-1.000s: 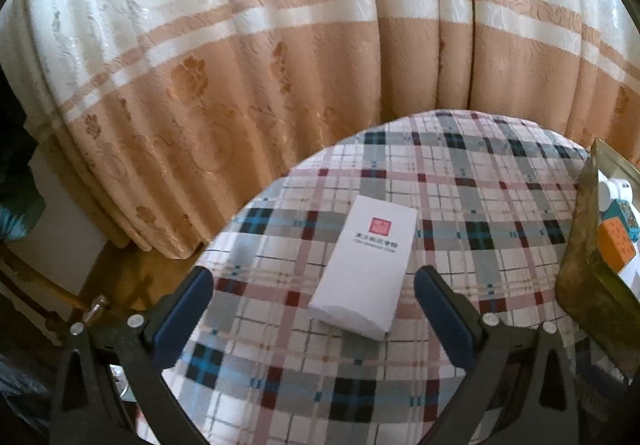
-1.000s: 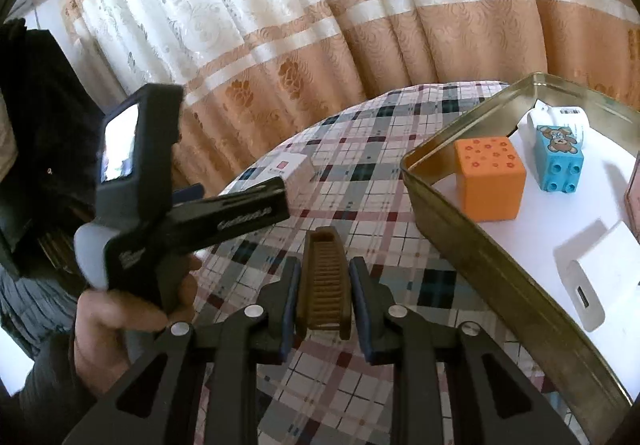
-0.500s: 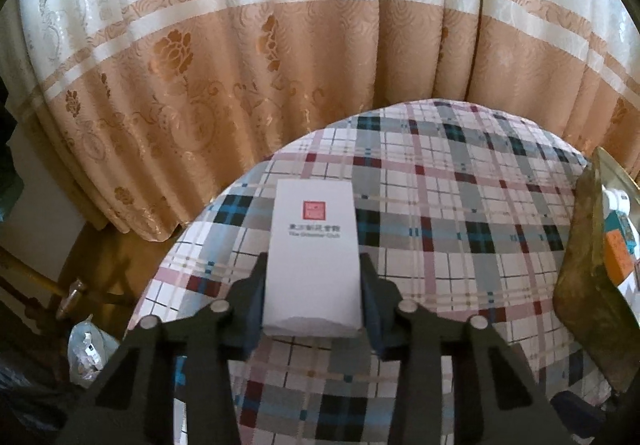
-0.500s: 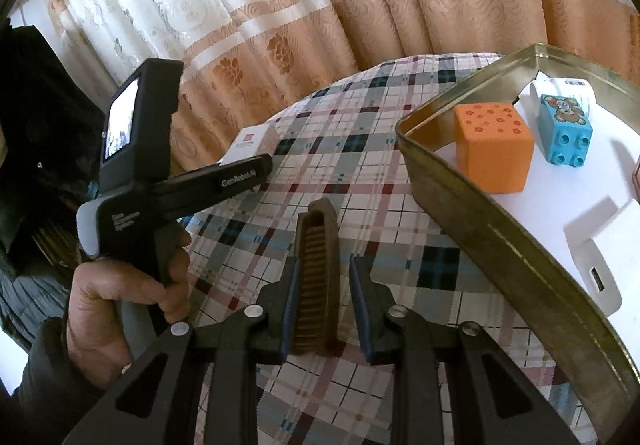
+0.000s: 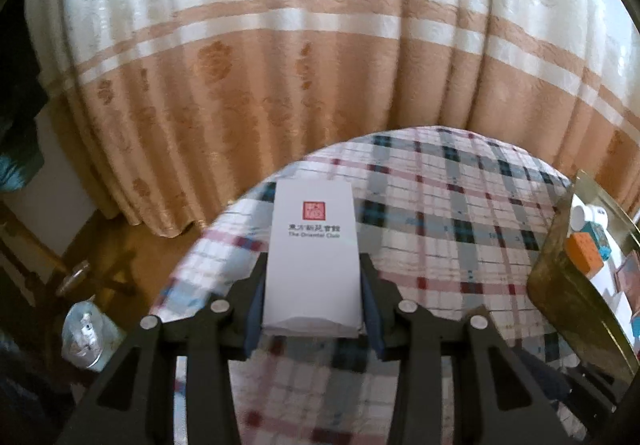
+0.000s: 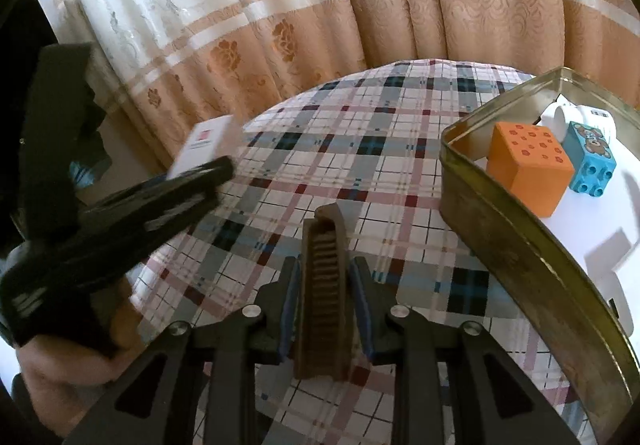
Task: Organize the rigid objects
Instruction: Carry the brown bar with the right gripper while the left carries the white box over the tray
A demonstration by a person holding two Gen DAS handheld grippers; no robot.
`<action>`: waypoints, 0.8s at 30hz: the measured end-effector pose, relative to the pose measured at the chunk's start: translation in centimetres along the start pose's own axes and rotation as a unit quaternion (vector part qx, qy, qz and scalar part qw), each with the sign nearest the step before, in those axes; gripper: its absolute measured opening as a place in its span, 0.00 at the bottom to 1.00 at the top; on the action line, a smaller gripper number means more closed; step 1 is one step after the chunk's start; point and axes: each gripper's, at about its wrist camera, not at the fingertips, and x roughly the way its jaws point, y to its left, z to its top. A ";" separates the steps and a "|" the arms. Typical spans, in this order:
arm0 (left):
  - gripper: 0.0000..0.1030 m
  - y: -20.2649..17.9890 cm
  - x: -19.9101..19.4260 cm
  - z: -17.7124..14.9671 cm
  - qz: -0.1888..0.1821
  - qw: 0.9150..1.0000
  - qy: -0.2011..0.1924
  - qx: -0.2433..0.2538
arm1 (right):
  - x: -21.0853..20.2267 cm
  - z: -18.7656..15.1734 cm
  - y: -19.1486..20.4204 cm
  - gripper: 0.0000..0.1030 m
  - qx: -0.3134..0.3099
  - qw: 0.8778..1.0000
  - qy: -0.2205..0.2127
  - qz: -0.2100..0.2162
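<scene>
Over table edge — left gripper [image 5: 312, 297] level, pinching white box [image 5: 312, 253] | right gripper [image 6: 325, 299] clamps comb [image 6: 324, 285], apparently

the white box [image 5: 312, 261] bears a red square seal, a line of chinese characters, and below it "the oriental club". no other lettering is legible.
</scene>
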 end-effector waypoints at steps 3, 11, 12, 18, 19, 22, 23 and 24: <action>0.40 1.1 -0.8 -0.1 0.008 1.000 -0.005 -0.009 | 0.3 0.2 0.1 0.29 -0.003 1.000 0.004 -0.004; 0.40 1.2 -1.6 -0.7 -0.001 1.000 0.005 -0.025 | 0.4 0.1 0.4 0.35 -0.015 1.000 0.007 0.001; 0.40 1.2 -1.8 -0.8 -0.003 1.000 0.004 -0.024 | 0.3 0.1 0.5 0.34 -0.021 1.000 0.008 -0.002; 0.40 0.8 -3.1 -1.5 -0.010 1.000 0.000 -0.019 | -0.5 -0.1 -0.4 0.28 -0.002 0.999 0.001 0.035; 0.40 0.8 -3.3 -1.5 -0.011 1.000 -0.002 -0.019 | -1.1 -0.2 -0.8 0.28 0.007 0.999 -0.012 0.046; 0.40 0.6 -3.8 -1.7 -0.018 1.000 -0.009 -0.020 | -3.5 -0.3 -1.5 0.28 0.013 0.997 -0.059 0.053; 0.40 0.4 -4.0 -1.7 -0.022 1.000 -0.010 -0.020 | -4.3 -0.4 -1.6 0.28 0.017 0.995 -0.076 0.054; 0.40 0.3 -4.2 -1.8 -0.024 0.999 -0.010 -0.020 | -5.2 -0.4 -1.8 0.28 0.020 0.994 -0.093 0.053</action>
